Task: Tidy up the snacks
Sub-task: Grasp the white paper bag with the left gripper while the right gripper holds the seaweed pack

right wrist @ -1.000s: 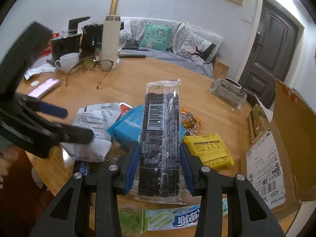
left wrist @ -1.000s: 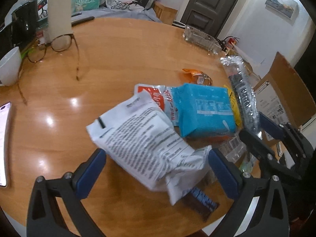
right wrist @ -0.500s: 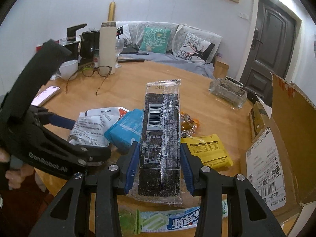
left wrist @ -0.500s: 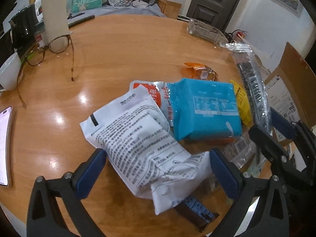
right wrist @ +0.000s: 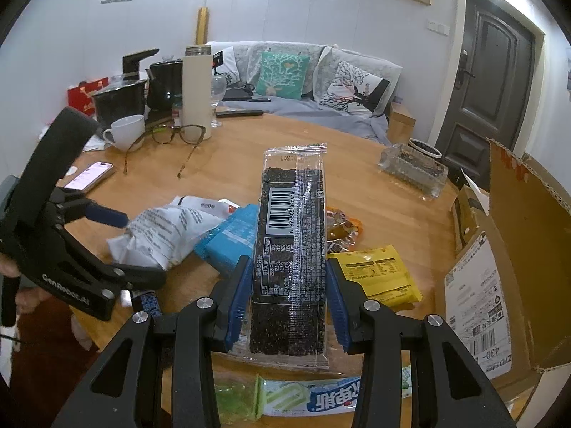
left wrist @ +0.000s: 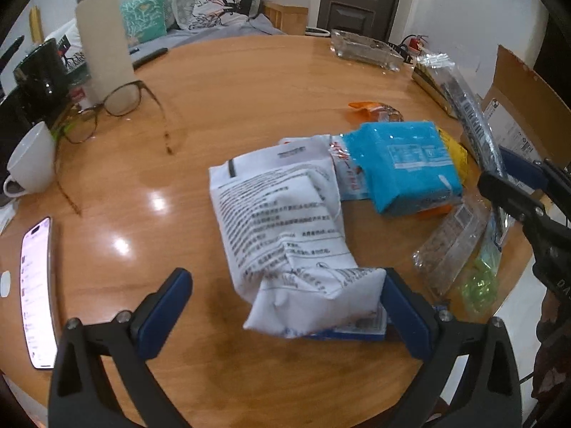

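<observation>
My right gripper point(right wrist: 287, 296) is shut on a long clear pack of dark seaweed snack point(right wrist: 292, 242), held upright above the round wooden table point(right wrist: 228, 149). My left gripper point(left wrist: 285, 306) is open around the near end of a white printed snack bag point(left wrist: 285, 228) lying on the table. Behind the bag lie a blue pack point(left wrist: 403, 164), a red-and-white pack point(left wrist: 342, 178), a yellow pack point(right wrist: 374, 274) and an orange wrapper point(left wrist: 374, 110). A green candy pack point(right wrist: 285, 396) lies under my right gripper. An open cardboard box point(right wrist: 514, 249) stands at the right.
At the table's left are a phone point(left wrist: 35, 292), a white cup point(left wrist: 34, 160), glasses point(left wrist: 114, 107), a tall beige flask point(left wrist: 103, 42) and black kettles point(right wrist: 164, 82). A glass ashtray point(left wrist: 367, 50) sits at the far edge. A small blue wrapper point(right wrist: 146, 303) lies by the near edge.
My left gripper has moved forward, so the white bag's near end now sits between its open fingers. My right gripper has risen slightly, still holding the seaweed pack.
</observation>
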A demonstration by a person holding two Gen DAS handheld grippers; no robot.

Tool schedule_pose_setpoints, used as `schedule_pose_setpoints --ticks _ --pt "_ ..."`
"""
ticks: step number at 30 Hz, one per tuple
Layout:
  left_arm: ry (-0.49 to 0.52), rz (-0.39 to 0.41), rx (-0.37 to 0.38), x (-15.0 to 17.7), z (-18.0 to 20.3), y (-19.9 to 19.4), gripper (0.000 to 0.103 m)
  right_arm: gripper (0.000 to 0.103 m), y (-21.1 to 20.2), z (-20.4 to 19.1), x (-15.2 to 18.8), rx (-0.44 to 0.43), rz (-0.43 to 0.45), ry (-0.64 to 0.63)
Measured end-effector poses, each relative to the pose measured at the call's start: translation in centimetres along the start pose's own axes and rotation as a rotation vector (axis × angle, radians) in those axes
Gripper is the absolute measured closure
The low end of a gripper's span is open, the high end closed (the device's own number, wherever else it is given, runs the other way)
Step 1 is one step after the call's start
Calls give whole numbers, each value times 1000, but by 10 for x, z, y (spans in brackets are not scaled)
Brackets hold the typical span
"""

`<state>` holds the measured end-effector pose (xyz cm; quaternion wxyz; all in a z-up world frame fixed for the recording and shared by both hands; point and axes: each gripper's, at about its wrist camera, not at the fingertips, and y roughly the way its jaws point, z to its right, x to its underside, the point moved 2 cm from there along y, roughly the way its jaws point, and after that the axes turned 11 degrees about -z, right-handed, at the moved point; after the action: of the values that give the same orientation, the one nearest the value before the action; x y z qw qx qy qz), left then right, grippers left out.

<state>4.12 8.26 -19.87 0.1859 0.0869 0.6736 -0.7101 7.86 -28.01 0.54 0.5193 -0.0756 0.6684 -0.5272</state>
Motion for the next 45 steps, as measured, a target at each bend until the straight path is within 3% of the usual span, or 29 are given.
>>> schedule_pose_setpoints --ticks 8,16,27,30,34,41,45 --pt "-85 34 37 -10 0 14 6 66 1 -3 -3 -21 5 -9" --pt "-51 66 -78 -14 9 15 34 66 0 2 -2 -25 8 -3" --pt "-27 143 -84 -8 7 -3 63 66 0 2 -2 -22 10 -3" --pt "-41 168 -60 -9 3 -13 67 66 -2 3 -3 -23 16 -6" --pt "-29 219 -81 -10 -1 -30 75 66 -7 0 -8 -27 24 -7" --pt "-13 190 -74 -10 -7 -35 76 66 -16 -6 -18 -47 40 -7" --pt "0 151 -19 -5 -8 -28 62 66 -17 -12 -18 -59 43 -8"
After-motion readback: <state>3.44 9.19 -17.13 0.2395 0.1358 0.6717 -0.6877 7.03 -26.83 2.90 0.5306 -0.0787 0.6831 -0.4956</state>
